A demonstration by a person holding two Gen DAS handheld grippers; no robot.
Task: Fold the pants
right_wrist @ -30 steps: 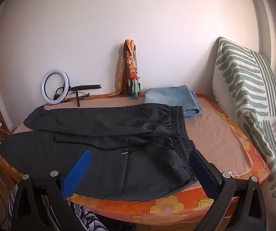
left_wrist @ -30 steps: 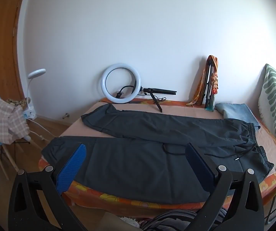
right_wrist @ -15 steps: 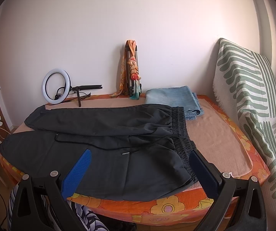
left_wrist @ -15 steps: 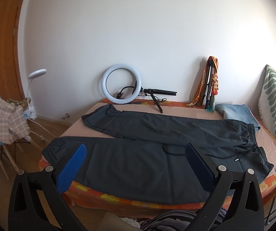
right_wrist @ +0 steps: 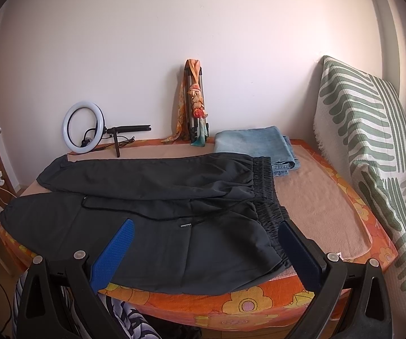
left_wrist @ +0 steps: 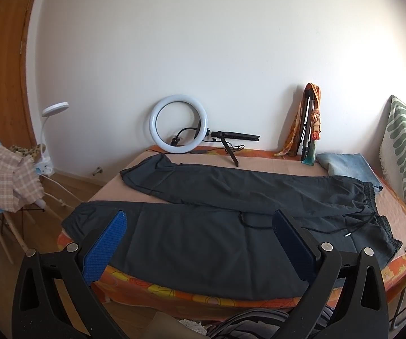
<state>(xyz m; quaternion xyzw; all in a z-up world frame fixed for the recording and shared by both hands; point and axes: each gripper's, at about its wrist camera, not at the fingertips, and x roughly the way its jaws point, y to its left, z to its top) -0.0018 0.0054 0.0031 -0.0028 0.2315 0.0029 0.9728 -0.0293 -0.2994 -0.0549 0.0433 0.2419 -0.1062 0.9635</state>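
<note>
- Two grippers, both spread wide with nothing between the pads: left gripper (left_wrist: 200, 228) and right gripper (right_wrist: 205, 238) hang off the near edge of the bed (right_wrist: 248, 308), at the bottom of each frame.
- Dark pants (left_wrist: 203, 234) lie flat on the bed, unfolded, filling the middle of both views; no fold made yet by my read.
- Long axis runs left-right across the frame: leg cuffs at frame left, elastic waistband (right_wrist: 268, 197) at frame right.
- Legs are splayed in a shallow V; far leg (left_wrist: 231, 186) sits higher in frame, near leg (left_wrist: 191, 243) lower, just ahead of the fingers.
- Drawstring (right_wrist: 152, 214) trails loose over the near leg, centre of frame.
- Key relation: right gripper faces the waistband end, with the waistband's near corner just above its right pad; left gripper faces the middle of the near leg, cuff end off toward its left pad.
- So right looks nearer for the waist, left for the cuff; likely move is one leg laid over the other lengthwise.
- Neither gripper touches cloth.
- Folded jeans (right_wrist: 256, 148) sit beyond the waistband, upper right of the bed; ring light (left_wrist: 179, 124) and a wrapped tripod (left_wrist: 310, 124) stand at the wall, well apart from the pants.
- Risk: the drawstring may snag in a pinch.
</note>
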